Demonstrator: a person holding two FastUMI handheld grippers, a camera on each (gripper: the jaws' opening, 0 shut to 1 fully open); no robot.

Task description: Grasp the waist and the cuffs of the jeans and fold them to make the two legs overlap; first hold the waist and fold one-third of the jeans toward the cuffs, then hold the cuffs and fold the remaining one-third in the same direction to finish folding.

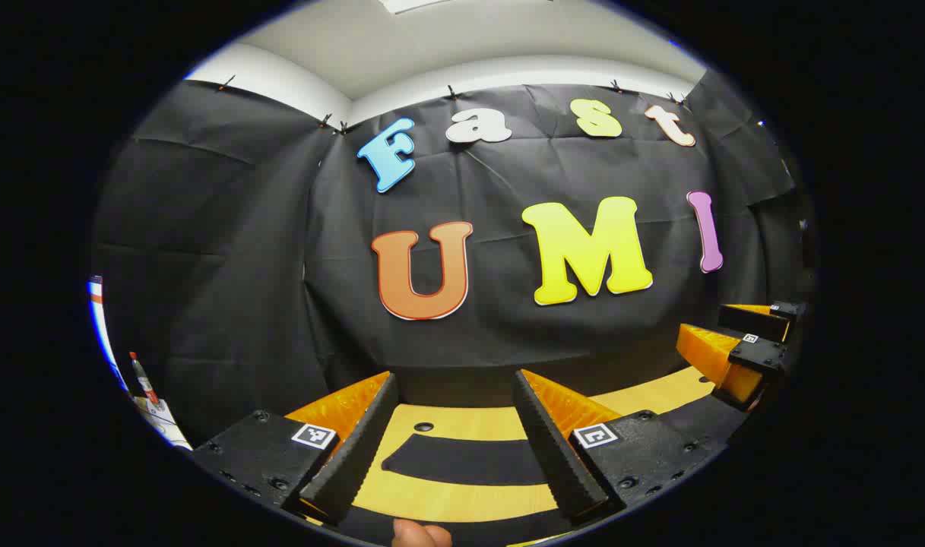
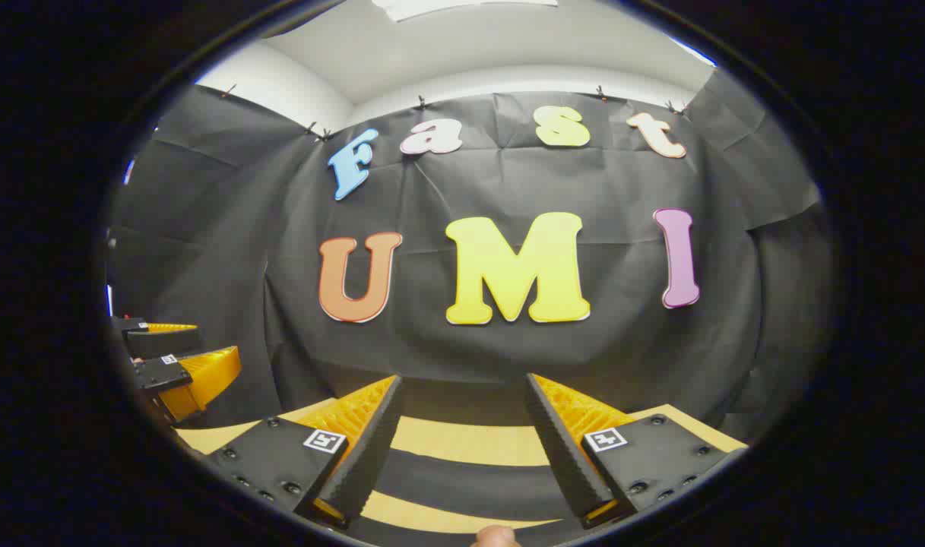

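Both grippers are held level, facing the black cloth wall [image 1: 508,319]. Left gripper [image 1: 454,448] jaws apart, nothing between them; right gripper [image 2: 462,448] likewise, wide and empty. Below them is a yellow table [image 1: 462,422] with black stripes. No jeans to be seen from here, so where they lie I cannot tell. Looks like no fold begun; next move calls for dipping down to find waist and cuffs.

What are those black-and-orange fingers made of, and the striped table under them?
The left gripper and the right gripper both stand open. Their fingers look like hard plastic: matte black, ribbed inner faces, glossy ridged orange behind, perhaps printed. The table looks like pale wood or laminate with black matte strips, likely tape or paint.
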